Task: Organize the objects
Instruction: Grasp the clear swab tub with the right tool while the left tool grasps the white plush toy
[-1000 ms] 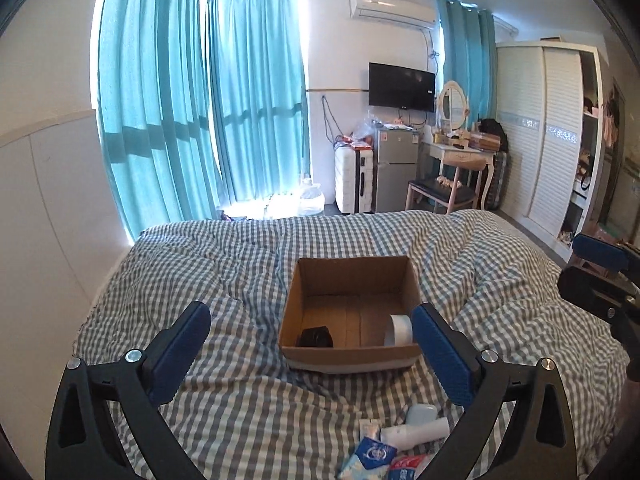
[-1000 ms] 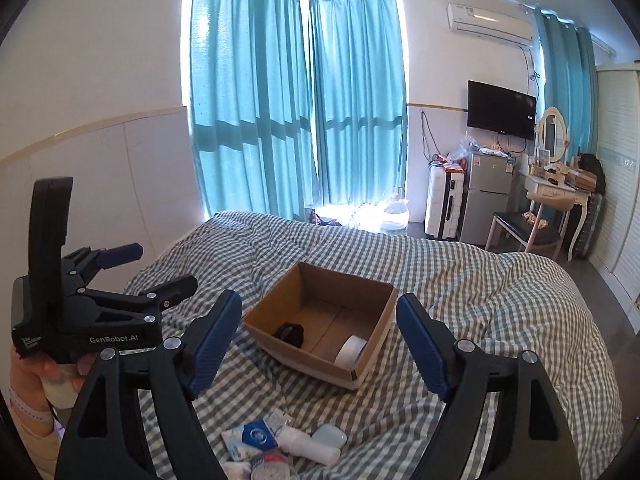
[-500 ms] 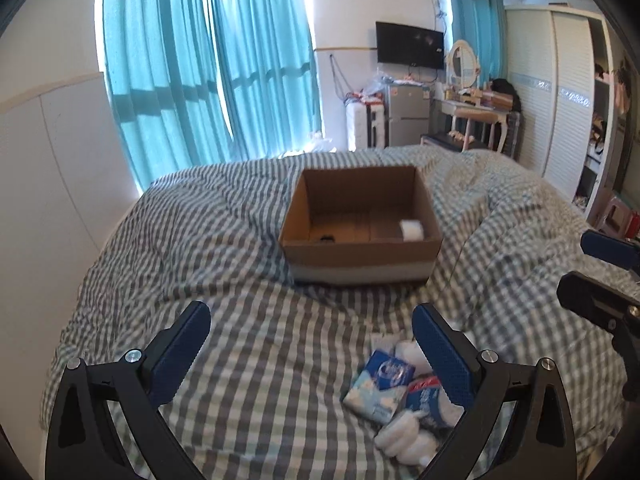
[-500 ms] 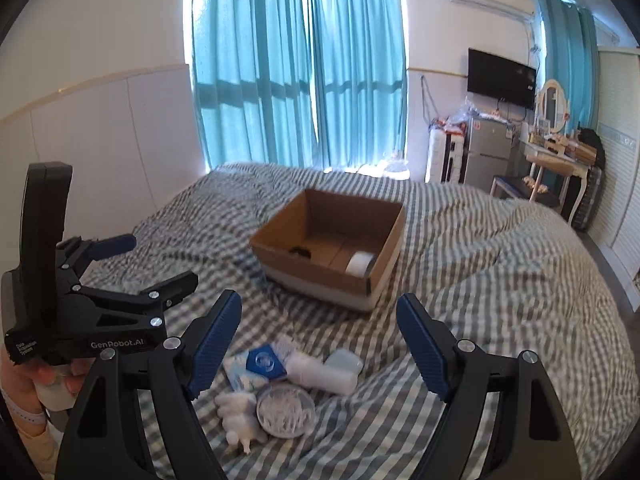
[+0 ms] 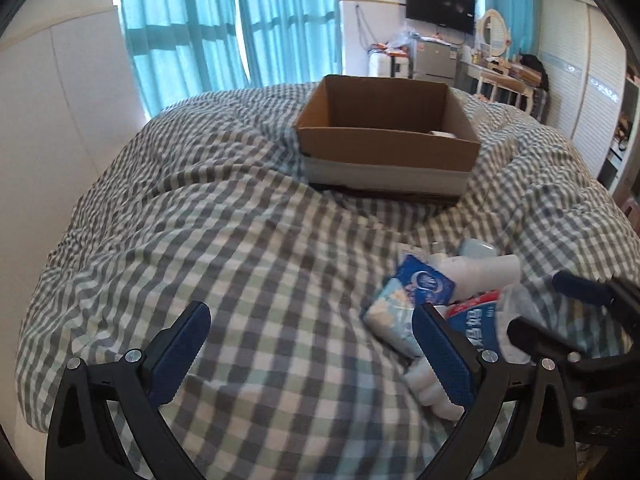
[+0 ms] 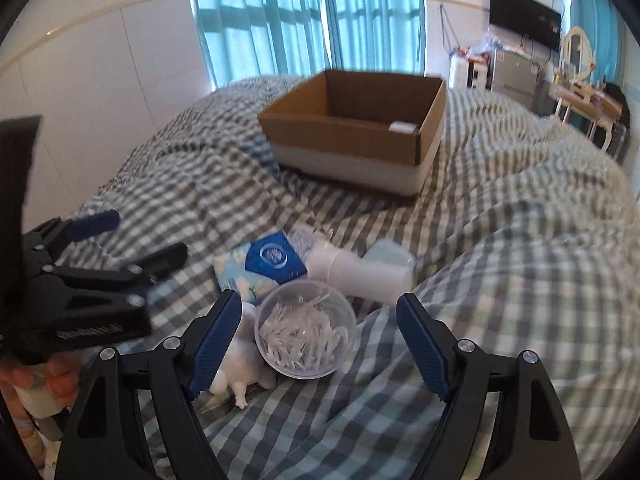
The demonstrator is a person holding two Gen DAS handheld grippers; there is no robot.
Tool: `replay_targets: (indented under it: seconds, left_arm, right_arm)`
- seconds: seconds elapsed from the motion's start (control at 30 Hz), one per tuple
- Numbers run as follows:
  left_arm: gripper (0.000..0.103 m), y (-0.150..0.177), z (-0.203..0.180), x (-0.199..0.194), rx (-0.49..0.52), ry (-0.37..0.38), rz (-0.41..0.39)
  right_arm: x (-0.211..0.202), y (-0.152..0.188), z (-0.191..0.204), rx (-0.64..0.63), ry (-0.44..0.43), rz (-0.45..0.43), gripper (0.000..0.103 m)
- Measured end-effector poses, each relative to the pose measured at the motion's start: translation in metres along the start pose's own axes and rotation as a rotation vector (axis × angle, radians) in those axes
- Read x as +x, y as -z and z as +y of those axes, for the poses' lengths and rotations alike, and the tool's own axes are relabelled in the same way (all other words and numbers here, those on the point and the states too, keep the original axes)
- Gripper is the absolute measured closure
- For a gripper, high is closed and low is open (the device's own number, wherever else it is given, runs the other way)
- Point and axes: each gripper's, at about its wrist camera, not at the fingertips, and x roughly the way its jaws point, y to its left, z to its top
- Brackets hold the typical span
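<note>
An open cardboard box (image 5: 386, 148) (image 6: 352, 136) sits on the checked bed; a white roll (image 6: 403, 127) shows inside it. A pile of small items lies nearer: a blue tissue pack (image 6: 264, 264) (image 5: 416, 292), a white bottle (image 6: 360, 270) (image 5: 480, 270), a clear round tub of floss picks (image 6: 306, 330), and a white bottle strip (image 6: 240, 368). My right gripper (image 6: 316, 344) is open, its jaws either side of the tub, just above it. My left gripper (image 5: 308, 348) is open and empty over bare bedding left of the pile; it also shows in the right wrist view (image 6: 92, 264).
The checked duvet (image 5: 240, 240) is rumpled, with a raised fold at the right (image 6: 540, 240). A white wall panel (image 5: 60, 100) runs along the bed's left side. Curtains, a TV and furniture stand far behind the box.
Both grippers have dropped and tilted down toward the pile of items. The box has moved up and away in both views. Both stay open.
</note>
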Motion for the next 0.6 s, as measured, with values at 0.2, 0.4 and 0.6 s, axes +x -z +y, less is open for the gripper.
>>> replay_targets:
  seconds: [0.2, 0.4, 0.6]
  left_arm:
    - [0.000, 0.003, 0.016, 0.008, -0.055, 0.003, 0.027]
    - [0.000, 0.005, 0.012, 0.007, -0.038, 0.015, 0.036]
    - [0.000, 0.011, -0.007, 0.004, 0.003, 0.075, 0.056]
  right_arm:
    - [0.024, 0.005, 0.007, -0.039, 0.000, 0.062, 0.025]
    - [0.018, 0.004, 0.011, -0.046, -0.014, 0.043, 0.040]
    - [-0.026, -0.007, -0.004, -0.004, 0.037, -0.065, 0.040]
